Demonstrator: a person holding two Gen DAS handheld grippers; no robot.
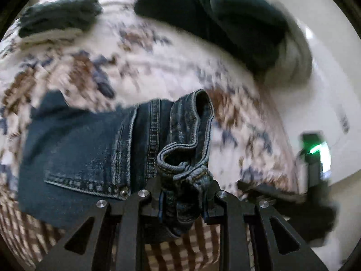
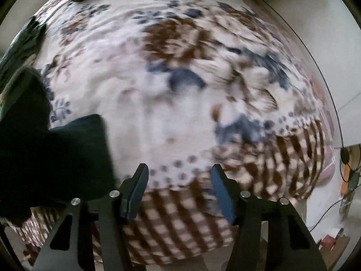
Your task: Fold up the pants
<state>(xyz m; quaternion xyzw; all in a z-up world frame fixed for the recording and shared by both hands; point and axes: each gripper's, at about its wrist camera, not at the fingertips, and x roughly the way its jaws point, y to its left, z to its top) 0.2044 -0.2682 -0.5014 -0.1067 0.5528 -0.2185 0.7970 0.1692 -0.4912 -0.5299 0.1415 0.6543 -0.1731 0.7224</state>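
Dark blue jeans point(image 1: 90, 149) hang over the patterned bedspread point(image 1: 158, 63) in the left wrist view, with a back pocket and a bunched waistband showing. My left gripper point(image 1: 183, 203) is shut on the jeans' waistband, and denim fills the narrow gap between its fingers. In the right wrist view my right gripper point(image 2: 179, 187) points down at the bedspread point(image 2: 158, 90) with its jaws apart and nothing between them. A dark cloth mass point(image 2: 45, 158), blurred, lies at that view's left edge; whether it is the jeans I cannot tell.
Dark folded clothes point(image 1: 214, 18) and a grey-white pile point(image 1: 58, 18) lie at the far side of the bed. A black device with a green light point(image 1: 315, 149) shows at the right. Beyond the bed's right edge point(image 2: 327, 103) is a floor with cables point(image 2: 347, 169).
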